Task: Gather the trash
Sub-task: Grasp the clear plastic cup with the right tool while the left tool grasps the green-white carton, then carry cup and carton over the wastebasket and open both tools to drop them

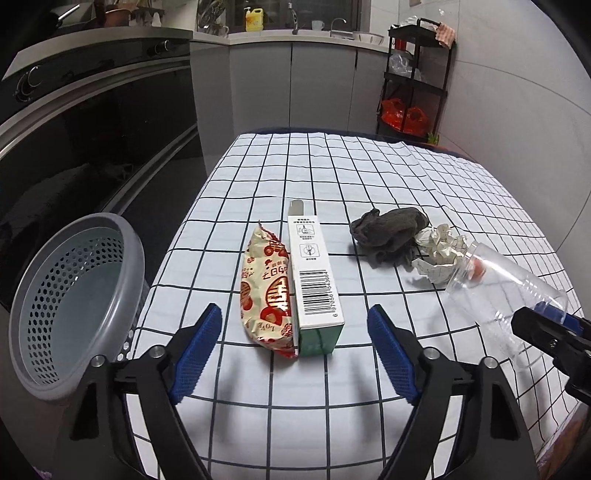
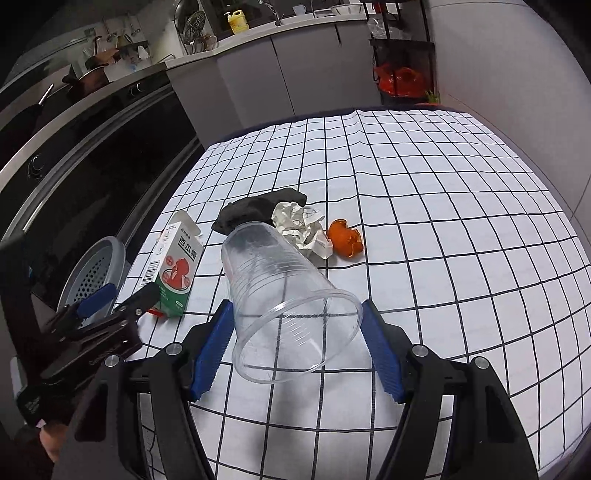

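The right gripper [image 2: 297, 347] holds a clear plastic cup [image 2: 284, 295]. Its two blue pads press on the cup's sides near the wide rim. The cup is tipped over, with its open mouth facing the camera and its bottom pointing away. In the left wrist view the same cup [image 1: 506, 291] is up in the air on the right, above the table.

The left gripper [image 1: 293, 345] is open and holds nothing. Its blue pads stand wide apart, just above the near edge of the table. Between the pads, a bit farther away, lie a box [image 1: 314, 280] and a snack bag [image 1: 266, 291]. The box is white with a green end and a bar code. The bag is red and white and touches the box on its left side.

Farther right lie a dark rag [image 1: 388, 232] and a ball of crumpled paper [image 1: 439, 251], touching each other. Just right of the paper lies an orange peel [image 2: 345, 238].

All of this sits on a table with a white cloth [image 1: 332, 177] that has dark lines in squares.

A grey bin [image 1: 74, 295] with little holes in its wall is off the left edge of the table, near the left gripper. It looks empty.

Far behind is a kitchen counter [image 1: 288, 37] with a yellow bottle [image 1: 255, 18], and a black shelf [image 1: 417, 77] stands to the right.
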`<state>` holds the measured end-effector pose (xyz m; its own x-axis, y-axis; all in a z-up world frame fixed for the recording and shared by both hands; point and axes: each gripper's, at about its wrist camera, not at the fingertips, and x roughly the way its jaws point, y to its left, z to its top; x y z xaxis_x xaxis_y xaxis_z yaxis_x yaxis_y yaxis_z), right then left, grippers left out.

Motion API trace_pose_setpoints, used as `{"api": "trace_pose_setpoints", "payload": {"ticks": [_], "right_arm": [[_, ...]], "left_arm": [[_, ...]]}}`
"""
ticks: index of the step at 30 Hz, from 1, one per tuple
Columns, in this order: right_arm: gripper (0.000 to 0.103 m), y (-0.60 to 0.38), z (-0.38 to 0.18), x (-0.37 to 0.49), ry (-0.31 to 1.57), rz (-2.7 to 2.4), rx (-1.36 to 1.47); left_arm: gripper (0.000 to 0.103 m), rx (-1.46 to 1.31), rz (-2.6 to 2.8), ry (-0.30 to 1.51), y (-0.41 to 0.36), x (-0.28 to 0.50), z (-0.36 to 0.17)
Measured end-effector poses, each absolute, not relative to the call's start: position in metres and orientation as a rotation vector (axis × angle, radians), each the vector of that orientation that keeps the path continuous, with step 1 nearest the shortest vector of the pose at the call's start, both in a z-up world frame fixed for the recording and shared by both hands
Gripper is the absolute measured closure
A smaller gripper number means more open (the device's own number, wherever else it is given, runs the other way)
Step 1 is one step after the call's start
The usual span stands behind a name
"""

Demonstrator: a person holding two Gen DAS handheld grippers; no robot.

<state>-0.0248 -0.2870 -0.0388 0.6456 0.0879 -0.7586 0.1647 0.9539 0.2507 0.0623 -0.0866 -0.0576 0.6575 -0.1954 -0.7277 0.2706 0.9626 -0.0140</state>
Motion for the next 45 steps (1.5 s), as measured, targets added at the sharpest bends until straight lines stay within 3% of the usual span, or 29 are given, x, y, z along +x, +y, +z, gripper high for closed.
{"api": "trace_pose_setpoints", "payload": {"ticks": [6,11,31,45], "right_arm": [[0.036,-0.285,-0.041,-0.023,0.883,-0.029,0.303],[0.036,-0.287,-0.045,-0.022,0.892,-0.032,0.309],[0.036,-0.271,-0.038,-0.019,0.877,-0.012,0.296],[0.036,-0.237,-0.017,-0.010,0.840,0.053,0.271]], "left_arm": [[0.043,0.106,-0.264,0.822,-0.097,0.066,-0.063],[0.075,0.112,-0.284,0.828,-0.103,0.065,-0.063],[0.078,0.057,-0.331,0.786,-0.076,0.046,-0.027],[0.078,0.022,-0.257,0.713,-0.017,0.038,0.012]]}}
